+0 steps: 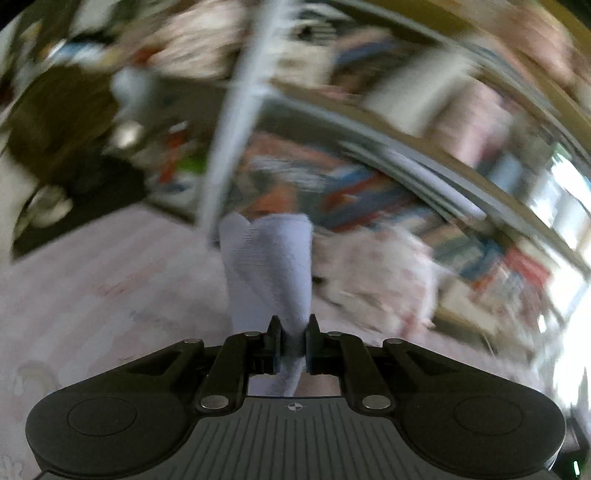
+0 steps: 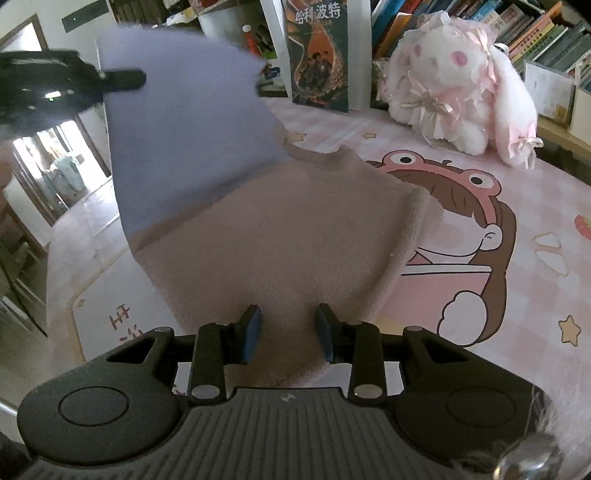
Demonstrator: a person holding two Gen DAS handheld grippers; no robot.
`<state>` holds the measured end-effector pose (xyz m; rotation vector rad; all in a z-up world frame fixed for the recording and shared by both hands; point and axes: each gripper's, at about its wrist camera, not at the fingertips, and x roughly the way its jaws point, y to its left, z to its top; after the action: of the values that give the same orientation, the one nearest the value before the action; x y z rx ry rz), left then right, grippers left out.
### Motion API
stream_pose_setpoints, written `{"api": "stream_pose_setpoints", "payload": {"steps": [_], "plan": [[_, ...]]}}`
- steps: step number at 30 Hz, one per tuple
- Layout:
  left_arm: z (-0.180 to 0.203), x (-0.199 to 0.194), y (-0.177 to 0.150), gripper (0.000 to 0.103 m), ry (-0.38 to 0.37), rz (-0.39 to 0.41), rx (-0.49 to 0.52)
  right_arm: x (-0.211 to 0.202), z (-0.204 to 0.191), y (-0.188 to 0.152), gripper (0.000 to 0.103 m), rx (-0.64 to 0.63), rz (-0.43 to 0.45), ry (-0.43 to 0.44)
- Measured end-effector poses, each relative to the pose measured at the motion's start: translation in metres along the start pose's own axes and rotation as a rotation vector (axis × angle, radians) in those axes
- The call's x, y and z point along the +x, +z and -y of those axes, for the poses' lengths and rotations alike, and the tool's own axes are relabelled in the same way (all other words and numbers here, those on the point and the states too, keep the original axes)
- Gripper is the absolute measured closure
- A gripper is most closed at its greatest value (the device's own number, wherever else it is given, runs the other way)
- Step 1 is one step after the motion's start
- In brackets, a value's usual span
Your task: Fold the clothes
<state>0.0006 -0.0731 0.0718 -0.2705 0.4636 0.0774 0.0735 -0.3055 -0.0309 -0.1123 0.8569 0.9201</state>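
Observation:
In the left wrist view, which is blurred, my left gripper [image 1: 293, 323] is shut on a pinched fold of a pale lavender cloth [image 1: 269, 266], held up off the pink table mat [image 1: 92, 295]. The right wrist view shows the same cloth [image 2: 184, 140] raised at the upper left, with the left gripper [image 2: 138, 79] clamped on its edge. Its lower part looks pinkish-beige [image 2: 280, 243] and lies flat on the cartoon mat [image 2: 461, 288]. My right gripper [image 2: 288, 314] rests over that flat part. Its jaws stand apart, and the cloth runs under and between them without being pinched.
A white and pink plush rabbit [image 2: 461, 96] sits at the mat's far right. A dark book [image 2: 319, 55] stands upright behind the cloth, with bookshelves [image 2: 517, 26] beyond. The table edge [image 2: 62, 295] and a doorway [image 2: 48, 166] are at the left.

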Motion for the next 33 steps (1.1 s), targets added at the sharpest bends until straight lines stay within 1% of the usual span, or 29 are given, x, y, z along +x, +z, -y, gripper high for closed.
{"api": "stream_pose_setpoints", "payload": {"steps": [2, 3, 5, 7, 10, 12, 14, 16, 18, 20, 22, 24, 25, 26, 28, 29, 30, 31, 33], "plan": [[0.04, -0.004, -0.017, 0.092, -0.015, -0.028, 0.158, -0.002, 0.002, -0.002, 0.071, 0.011, 0.006, 0.011], [0.061, -0.002, -0.031, 0.089, -0.02, -0.062, 0.262, -0.003, 0.004, -0.002, 0.071, 0.019, 0.01, 0.016], [0.091, 0.007, -0.064, 0.085, -0.018, -0.15, 0.463, -0.004, 0.006, -0.003, 0.071, 0.033, 0.018, 0.027], [0.111, 0.021, -0.098, 0.085, -0.012, -0.268, 0.642, -0.009, 0.011, -0.006, 0.072, 0.056, 0.032, 0.045], [0.121, 0.029, -0.123, 0.08, 0.018, -0.31, 0.753, -0.019, 0.022, -0.012, 0.071, 0.089, 0.038, 0.075], [0.12, 0.029, -0.123, 0.069, 0.005, -0.318, 0.736, -0.027, 0.03, -0.017, 0.068, 0.111, 0.034, 0.087], [0.119, 0.027, -0.121, 0.06, -0.016, -0.325, 0.711, -0.034, 0.037, -0.022, 0.062, 0.129, 0.033, 0.083], [0.117, 0.022, -0.119, 0.059, -0.04, -0.332, 0.69, -0.041, 0.045, -0.026, 0.061, 0.158, 0.034, 0.081], [0.115, 0.017, -0.117, 0.059, -0.064, -0.339, 0.668, -0.05, 0.054, -0.028, 0.06, 0.221, 0.05, 0.094], [0.104, 0.006, -0.105, 0.059, -0.116, -0.333, 0.574, -0.058, 0.064, -0.03, 0.058, 0.285, 0.067, 0.107], [0.093, -0.006, -0.092, 0.059, -0.171, -0.325, 0.472, -0.064, 0.07, -0.029, 0.053, 0.347, 0.098, 0.144], [0.071, -0.019, -0.072, 0.059, -0.22, -0.275, 0.311, -0.068, 0.075, -0.027, 0.049, 0.407, 0.125, 0.193], [0.061, -0.022, -0.065, 0.059, -0.222, -0.252, 0.25, -0.066, 0.076, -0.024, 0.044, 0.442, 0.129, 0.224], [0.053, -0.02, -0.061, 0.059, -0.198, -0.235, 0.215, -0.061, 0.077, -0.021, 0.04, 0.488, 0.125, 0.267], [0.039, -0.013, -0.054, 0.064, -0.137, -0.205, 0.158, -0.052, 0.077, -0.016, 0.035, 0.568, 0.109, 0.34], [0.036, -0.005, -0.055, 0.065, -0.107, -0.208, 0.164, -0.046, 0.076, -0.013, 0.034, 0.603, 0.096, 0.365], [0.033, 0.003, -0.057, 0.065, -0.078, -0.215, 0.179, -0.039, 0.074, -0.01, 0.034, 0.628, 0.083, 0.368], [0.032, 0.012, -0.061, 0.065, -0.063, -0.232, 0.201, -0.033, 0.072, -0.007, 0.033, 0.652, 0.069, 0.368], [0.033, 0.024, -0.076, 0.065, -0.036, -0.274, 0.244, -0.021, 0.067, 0.0, 0.033, 0.674, 0.049, 0.327]]}}
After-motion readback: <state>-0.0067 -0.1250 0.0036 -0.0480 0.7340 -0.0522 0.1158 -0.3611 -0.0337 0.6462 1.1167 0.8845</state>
